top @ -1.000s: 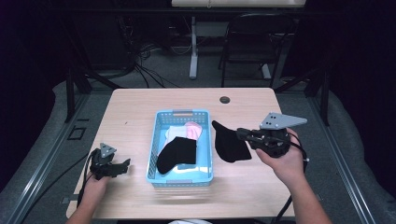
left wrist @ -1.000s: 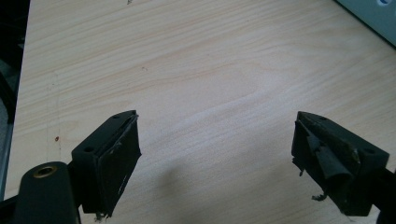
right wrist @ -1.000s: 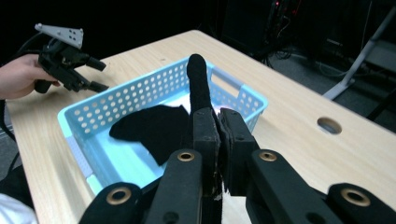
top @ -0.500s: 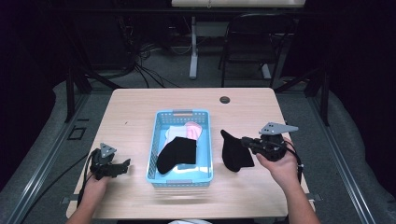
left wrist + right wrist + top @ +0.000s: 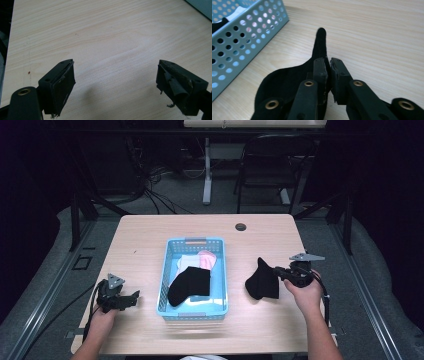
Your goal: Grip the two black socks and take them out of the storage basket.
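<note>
**Black sock pinched at the right of the basket: how it handles**

Left to right across the counter. Your left claw rests low at the near left corner, jaws spread wide with nothing between them; the left gripper view confirms this, with bare wood grain between the two pads. At centre stands the blue perforated basket, holding a second black sock lying over a white garment and a pink one. To the right of the basket, apart from its wall, is the black sock in hand: your right claw is pressed together on its edge. The lower part of the sock seems to meet the wood while a pointed end stands up. In the right gripper view the fabric drapes leftward from the pinch, and one narrow tip rises beyond the jaws.

Handling, as a judgement: the sock is light, soft and wholly limp. It will fold and sag from wherever you take it, and a pinch on a single thin layer may slip. It is not fragile. Hold at the cuff or a doubled fold for a surer bite. To spread or pair it, your left claw would best take the opposite end.
</note>
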A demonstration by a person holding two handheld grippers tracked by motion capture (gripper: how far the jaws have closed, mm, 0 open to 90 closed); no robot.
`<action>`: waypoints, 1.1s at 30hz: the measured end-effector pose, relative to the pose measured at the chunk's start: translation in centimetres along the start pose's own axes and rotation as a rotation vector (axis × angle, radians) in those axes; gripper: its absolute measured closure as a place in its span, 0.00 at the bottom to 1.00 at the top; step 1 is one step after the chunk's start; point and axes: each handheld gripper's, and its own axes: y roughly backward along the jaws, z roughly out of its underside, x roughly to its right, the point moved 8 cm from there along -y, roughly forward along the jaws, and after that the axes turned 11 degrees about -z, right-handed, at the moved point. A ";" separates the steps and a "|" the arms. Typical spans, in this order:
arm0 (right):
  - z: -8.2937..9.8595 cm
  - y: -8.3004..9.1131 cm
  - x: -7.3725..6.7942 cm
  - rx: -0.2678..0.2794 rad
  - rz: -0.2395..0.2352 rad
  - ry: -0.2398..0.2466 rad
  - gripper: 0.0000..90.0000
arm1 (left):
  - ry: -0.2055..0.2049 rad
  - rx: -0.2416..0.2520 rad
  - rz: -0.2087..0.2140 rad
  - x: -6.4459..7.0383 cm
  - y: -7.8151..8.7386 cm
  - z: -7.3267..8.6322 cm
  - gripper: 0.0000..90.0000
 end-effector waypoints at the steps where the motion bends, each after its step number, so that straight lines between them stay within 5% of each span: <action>1: 0.0 0.1 0.1 0.008 0.003 -0.001 0.85 | 0.000 0.000 -0.001 0.0 0.0 0.0 0.17; 6: -0.5 0.5 0.2 0.042 0.006 -0.009 0.81 | -0.006 -0.001 0.001 0.0 0.0 0.0 0.17; 18: -1.0 0.1 -0.9 0.026 -0.016 0.023 0.72 | -0.009 0.000 0.002 0.1 0.0 0.0 0.17; 25: -3.5 -0.5 -3.6 0.012 -0.060 0.106 0.70 | -0.008 0.004 0.003 0.1 0.0 -0.1 0.17; 33: -6.0 -3.1 -7.7 -0.044 -0.119 0.223 0.69 | -0.007 0.006 0.006 0.1 0.0 -0.1 0.17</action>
